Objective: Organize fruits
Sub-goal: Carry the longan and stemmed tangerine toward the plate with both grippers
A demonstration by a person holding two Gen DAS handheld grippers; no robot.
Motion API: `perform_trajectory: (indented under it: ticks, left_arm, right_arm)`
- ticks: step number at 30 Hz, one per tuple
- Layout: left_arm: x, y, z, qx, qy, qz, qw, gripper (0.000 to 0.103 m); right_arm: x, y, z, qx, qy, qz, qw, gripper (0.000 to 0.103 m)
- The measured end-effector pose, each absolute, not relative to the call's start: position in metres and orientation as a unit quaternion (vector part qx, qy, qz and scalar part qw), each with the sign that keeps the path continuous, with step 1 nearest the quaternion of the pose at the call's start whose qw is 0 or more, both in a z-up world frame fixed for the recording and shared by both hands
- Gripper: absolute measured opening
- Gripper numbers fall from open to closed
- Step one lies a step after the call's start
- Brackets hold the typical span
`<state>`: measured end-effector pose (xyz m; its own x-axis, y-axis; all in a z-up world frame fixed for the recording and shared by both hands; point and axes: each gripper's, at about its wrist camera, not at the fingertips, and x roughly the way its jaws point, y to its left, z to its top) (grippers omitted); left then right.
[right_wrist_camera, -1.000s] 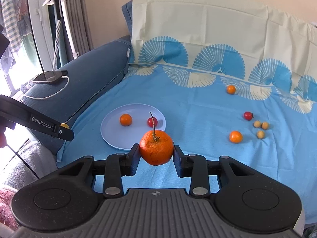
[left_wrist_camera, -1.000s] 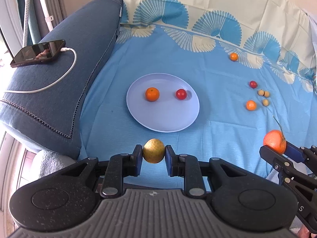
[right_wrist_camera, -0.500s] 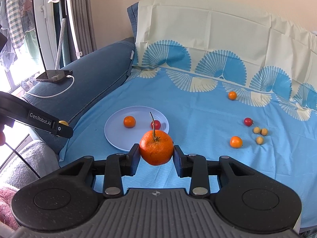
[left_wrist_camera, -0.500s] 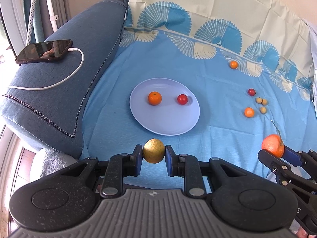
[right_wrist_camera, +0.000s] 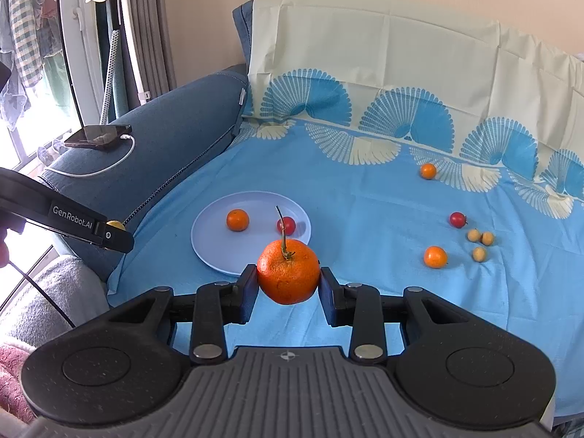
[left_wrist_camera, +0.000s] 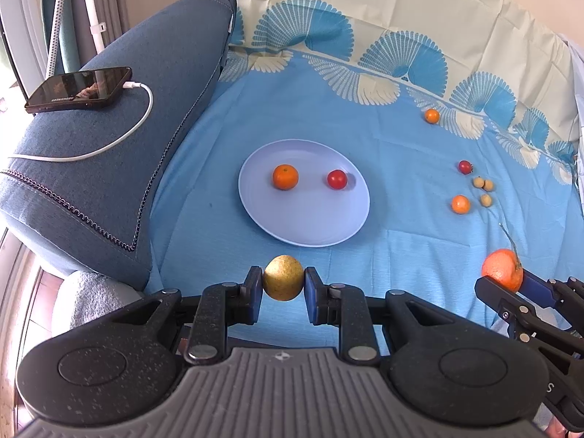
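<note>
My left gripper is shut on a small yellow-green fruit, held above the blue sheet just in front of the pale blue plate. The plate carries a small orange and a red tomato. My right gripper is shut on a large stemmed orange, also short of the plate; it shows at the lower right of the left wrist view, still clamping that stemmed orange. Loose on the sheet to the right lie two small oranges, a red tomato and three tan berries.
A dark blue cushion borders the sheet on the left, with a phone and its white charging cable on top. A cream pillow stands at the back. A grey towel lies at the lower left.
Both views have shifted slightly, so the plate sits a little lower and nearer in the frame. Both grippers keep their fruits clamped as before.
</note>
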<state>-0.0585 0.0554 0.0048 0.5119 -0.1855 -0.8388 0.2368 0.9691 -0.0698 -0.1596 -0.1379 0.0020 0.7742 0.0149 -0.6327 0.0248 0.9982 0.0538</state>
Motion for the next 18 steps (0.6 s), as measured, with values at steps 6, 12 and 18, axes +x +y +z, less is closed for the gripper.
perform_trajectory:
  ticks: [6,12,18]
  left_arm:
    - [-0.052,0.057,0.001,0.022,0.482,-0.116,0.868,0.027]
    - [-0.037,0.062,0.002,0.010,0.481,-0.107,0.870,0.027]
    - [-0.017,0.065,0.003,0.004,0.480,-0.099,0.872,0.027]
  right_arm:
    - [-0.155,-0.139,0.000,0.030,0.342,-0.002,0.939,0.037]
    - [-0.147,-0.140,-0.004,0.033,0.350,-0.004,0.936,0.037]
    - [-0.131,-0.141,-0.009,0.037,0.354,-0.005,0.935,0.037]
